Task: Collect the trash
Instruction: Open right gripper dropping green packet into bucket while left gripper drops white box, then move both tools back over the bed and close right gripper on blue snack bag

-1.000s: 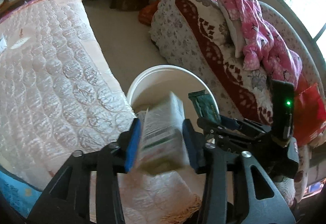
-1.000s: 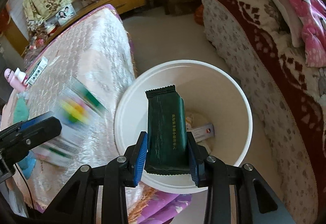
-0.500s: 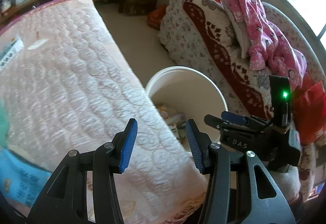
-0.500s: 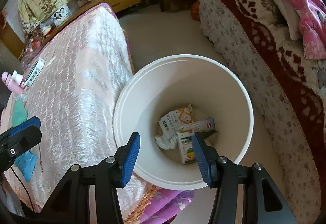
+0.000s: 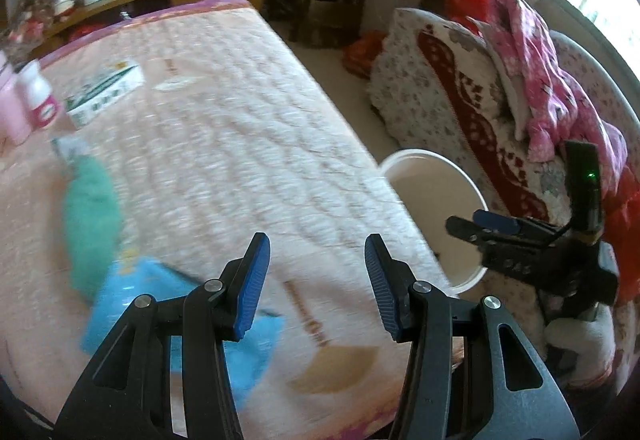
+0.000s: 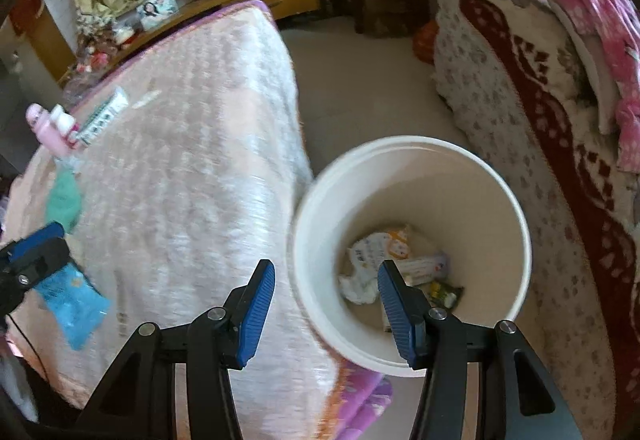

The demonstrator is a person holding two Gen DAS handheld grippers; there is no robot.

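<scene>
A big pink bed (image 5: 224, 112) fills most of the room, and a sofa (image 6: 560, 144) with a red and white cover stands across from it. A white bucket (image 6: 516, 200) sits on the floor between them, with wrappers and a small box (image 6: 424, 268) at the bottom. On the bed lie a green cloth (image 5: 92, 216), a blue packet (image 5: 120, 304), a white box (image 5: 104, 96) and a pink bottle (image 5: 12, 108). The left gripper (image 5: 316, 284) hangs over the bed, fingers spread, holding nothing. The right gripper (image 6: 326, 314) hangs over the bucket's edge, fingers spread and empty too.
</scene>
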